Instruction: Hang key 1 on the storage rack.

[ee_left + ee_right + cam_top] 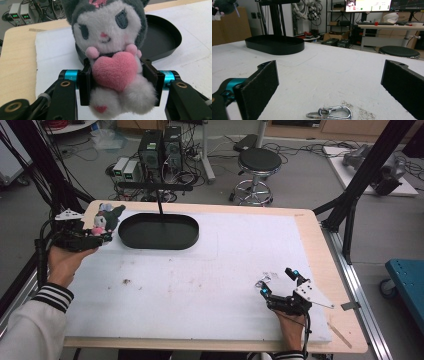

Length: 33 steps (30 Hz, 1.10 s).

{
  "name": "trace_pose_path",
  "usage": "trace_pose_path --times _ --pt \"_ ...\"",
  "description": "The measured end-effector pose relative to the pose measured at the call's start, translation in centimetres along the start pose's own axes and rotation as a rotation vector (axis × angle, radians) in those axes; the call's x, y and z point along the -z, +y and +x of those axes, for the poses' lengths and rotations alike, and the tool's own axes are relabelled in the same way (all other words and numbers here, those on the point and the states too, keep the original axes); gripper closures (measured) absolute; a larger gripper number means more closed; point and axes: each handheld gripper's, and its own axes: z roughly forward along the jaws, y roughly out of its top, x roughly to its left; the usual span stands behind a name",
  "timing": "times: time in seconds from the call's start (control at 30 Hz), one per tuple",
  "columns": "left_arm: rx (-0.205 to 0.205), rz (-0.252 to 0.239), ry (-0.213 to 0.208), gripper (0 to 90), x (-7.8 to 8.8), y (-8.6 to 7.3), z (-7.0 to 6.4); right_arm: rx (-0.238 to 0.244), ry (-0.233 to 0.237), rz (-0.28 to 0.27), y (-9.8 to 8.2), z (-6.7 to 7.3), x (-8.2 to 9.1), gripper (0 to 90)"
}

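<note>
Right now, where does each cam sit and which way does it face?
High view: above the person's side, looking forward and down on the white-covered table; both forearms, left claw, right claw.
Left gripper view: rides the left claw, facing the grey-and-white plush doll with a pink heart clamped in its jaws.
Right gripper view: low over the table, facing the silver metal carabiner between open jaws.
Shared: black oval tray.

Grey-white plush doll [110, 50] hugging pink heart, upright, clamped above table's left edge.
</note>
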Motion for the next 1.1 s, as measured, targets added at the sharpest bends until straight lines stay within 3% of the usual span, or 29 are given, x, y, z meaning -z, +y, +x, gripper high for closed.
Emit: trace_pose_path --times 0.53,0.8,1.1 --pt "-0.032 -0.012 0.006 50.6 0.5 3.1 -0.5 -0.004 0.003 0.001 0.0 0.0 0.0 0.6" --pt "-0.047 -0.029 0.01 50.6 1.0 5.4 -0.5 -0.004 0.002 -0.006 0.0 0.0 0.1 0.6" --pt "-0.06 -0.012 0.013 50.6 -0.1 7.2 -0.5 -0.015 0.002 -0.001 0.0 0.0 0.1 0.5"
